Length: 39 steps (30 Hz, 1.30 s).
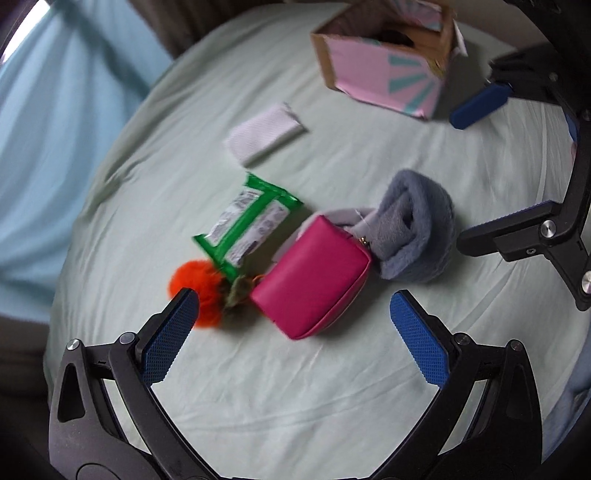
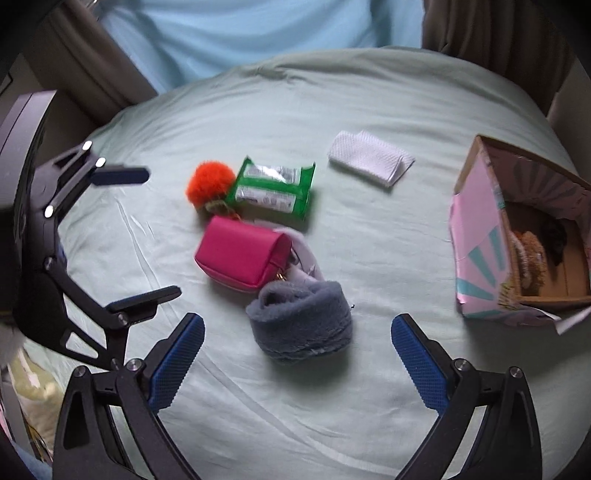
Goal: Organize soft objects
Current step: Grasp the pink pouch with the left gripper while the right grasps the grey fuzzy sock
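A pink pouch [image 1: 312, 275] lies mid-bed, touching a grey fluffy roll [image 1: 413, 225], an orange pom-pom [image 1: 192, 282] and a green wipes pack [image 1: 247, 221]. A folded white cloth [image 1: 264, 134] lies further off. My left gripper [image 1: 293, 312] is open and empty, hovering over the pouch. My right gripper [image 2: 297, 334] is open and empty, over the grey roll [image 2: 301, 325]. The right view also shows the pouch [image 2: 242, 253], pom-pom [image 2: 208, 182], wipes [image 2: 273, 186] and cloth [image 2: 371, 160].
A pink cardboard box [image 2: 480, 236], open, holds brown and dark fluffy items at the bed's right; it also shows in the left view [image 1: 384, 74]. The pale green sheet [image 2: 332, 387] covers the bed. Light blue bedding [image 2: 240, 33] lies beyond.
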Tool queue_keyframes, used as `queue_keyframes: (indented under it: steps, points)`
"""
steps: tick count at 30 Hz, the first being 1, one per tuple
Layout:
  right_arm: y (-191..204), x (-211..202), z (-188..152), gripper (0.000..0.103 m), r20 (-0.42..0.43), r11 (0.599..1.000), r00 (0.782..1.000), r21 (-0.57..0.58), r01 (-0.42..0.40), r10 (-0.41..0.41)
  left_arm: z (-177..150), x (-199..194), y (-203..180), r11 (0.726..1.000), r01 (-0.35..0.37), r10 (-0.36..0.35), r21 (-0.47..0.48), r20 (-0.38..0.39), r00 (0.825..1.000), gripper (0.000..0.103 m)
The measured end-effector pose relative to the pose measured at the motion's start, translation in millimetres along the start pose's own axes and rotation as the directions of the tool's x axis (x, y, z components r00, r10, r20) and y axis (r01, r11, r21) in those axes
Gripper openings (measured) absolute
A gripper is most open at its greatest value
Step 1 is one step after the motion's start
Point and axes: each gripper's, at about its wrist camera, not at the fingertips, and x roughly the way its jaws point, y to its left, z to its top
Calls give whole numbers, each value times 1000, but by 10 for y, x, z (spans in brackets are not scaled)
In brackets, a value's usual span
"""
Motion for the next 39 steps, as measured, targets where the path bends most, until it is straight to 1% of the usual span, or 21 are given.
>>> queue_keyframes:
  steps: [4, 7, 9, 12, 13, 15, 17, 19, 20, 21, 25, 27, 29, 32, 35, 39]
  points:
    - [-36, 270, -46, 101, -30, 999, 999, -24, -24, 24, 10, 347, -86, 994, 40, -39, 103, -8, 999, 103]
    - [-71, 436, -95, 101, -38, 999, 998, -20, -48, 47, 7, 551, -159, 979, 63, -64, 193, -1, 998, 103]
    - [-99, 502, -116, 101, -34, 998, 997, -17, -63, 63, 4, 679, -194, 969, 82, -81, 231, -13, 997, 103]
    - [-110, 603, -124, 100, -40, 997, 997, -40, -63, 61, -3, 848, -198, 961, 108, -102, 255, -35, 994, 102]
    - [-106, 636, -122, 100, -47, 997, 997, -50, -59, 57, -8, 895, -185, 960, 119, -111, 254, -47, 993, 102]
    - [-112, 700, -117, 96, -61, 996, 996, -57, -65, 61, -3, 1017, -164, 956, 162, -144, 244, -90, 985, 100]
    - [-141, 758, -99, 87, -75, 995, 993, -39, -93, 90, 8, 1047, -152, 954, 185, -167, 237, -96, 981, 97]
    - [-149, 779, -82, 84, -79, 994, 991, -30, -107, 104, 36, 1057, -151, 953, 197, -180, 231, -95, 979, 92]
    - [-140, 784, -76, 82, -83, 993, 991, -35, -110, 107, 54, 1064, -153, 952, 200, -183, 231, -96, 978, 85]
    - [-126, 794, -69, 81, -90, 993, 990, -42, -110, 106, 69, 1072, -155, 952, 203, -185, 229, -98, 978, 81]
    - [-106, 838, -40, 76, -120, 992, 987, -52, -115, 108, 173, 1143, -118, 950, 233, -214, 206, -113, 970, 75]
    - [-116, 850, -13, 71, -126, 992, 986, -44, -120, 113, 175, 1142, -117, 952, 233, -214, 198, -112, 970, 70]
    - [-133, 830, -16, 64, -129, 992, 985, -39, -122, 116, 201, 1134, -111, 955, 227, -208, 188, -116, 971, 65]
    - [-162, 784, -7, 56, -131, 992, 985, -42, -120, 114, 195, 1071, -134, 963, 212, -194, 167, -118, 974, 59]
    - [-161, 720, -5, 52, -132, 993, 986, -45, -111, 104, 198, 974, -140, 969, 204, -188, 137, -120, 975, 54]
    - [-138, 598, -5, 51, -106, 996, 991, -30, -89, 85, 208, 864, -86, 978, 191, -180, 85, -122, 976, 52]
